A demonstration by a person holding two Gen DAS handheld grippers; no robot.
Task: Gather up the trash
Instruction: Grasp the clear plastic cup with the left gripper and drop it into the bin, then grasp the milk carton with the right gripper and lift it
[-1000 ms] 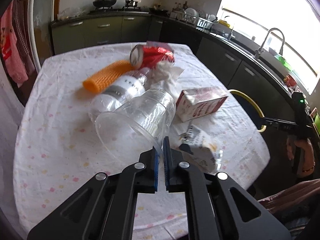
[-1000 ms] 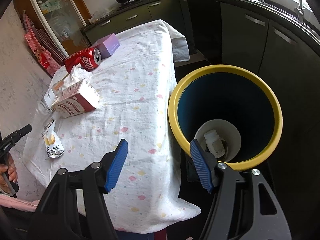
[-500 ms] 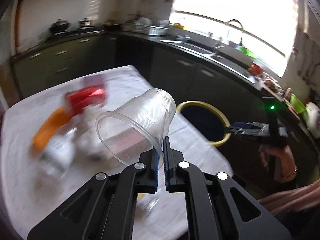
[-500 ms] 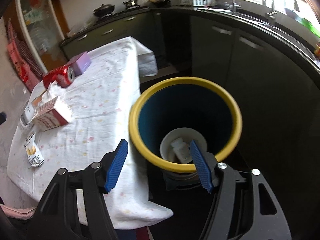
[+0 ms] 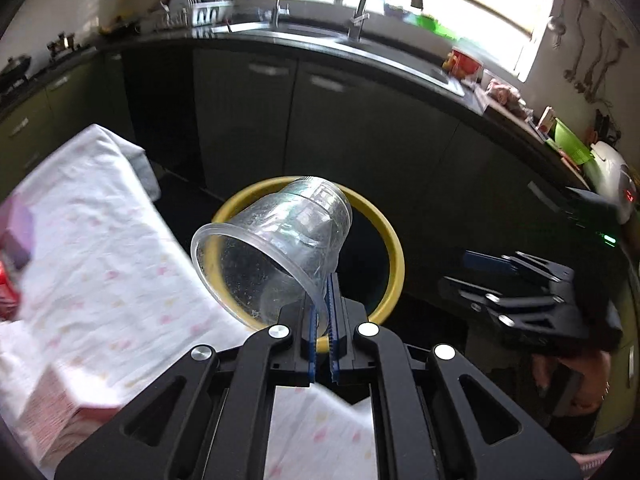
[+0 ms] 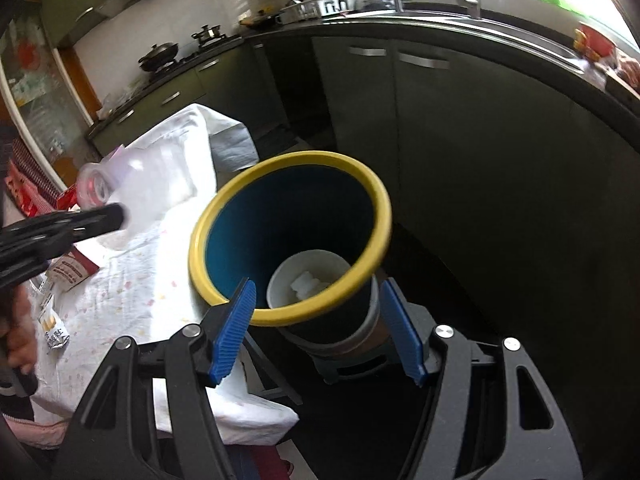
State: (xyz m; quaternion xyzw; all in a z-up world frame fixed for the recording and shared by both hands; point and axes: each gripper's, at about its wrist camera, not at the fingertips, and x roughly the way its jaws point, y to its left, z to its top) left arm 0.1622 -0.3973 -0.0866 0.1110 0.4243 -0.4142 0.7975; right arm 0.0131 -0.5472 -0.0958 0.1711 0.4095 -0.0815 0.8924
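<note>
One clear plastic cup (image 5: pixel 276 252) pinched in left gripper (image 5: pixel 322 312) jaws, one yellow-rimmed bin (image 6: pixel 292 236)

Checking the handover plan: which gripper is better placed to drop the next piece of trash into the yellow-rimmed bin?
Left. The left gripper is shut on the clear plastic cup's rim, which hangs before the bin. The right gripper is open and empty.

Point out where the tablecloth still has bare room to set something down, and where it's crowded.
Free: the wide stretch of tablecloth between the yellow-rimmed bin and the carton, running back to the draped far corner. Crowded: the side away from the bin, where the carton, the small snack packet and a red can lie. The left gripper, holding the clear plastic cup, hangs above the bin.
</note>
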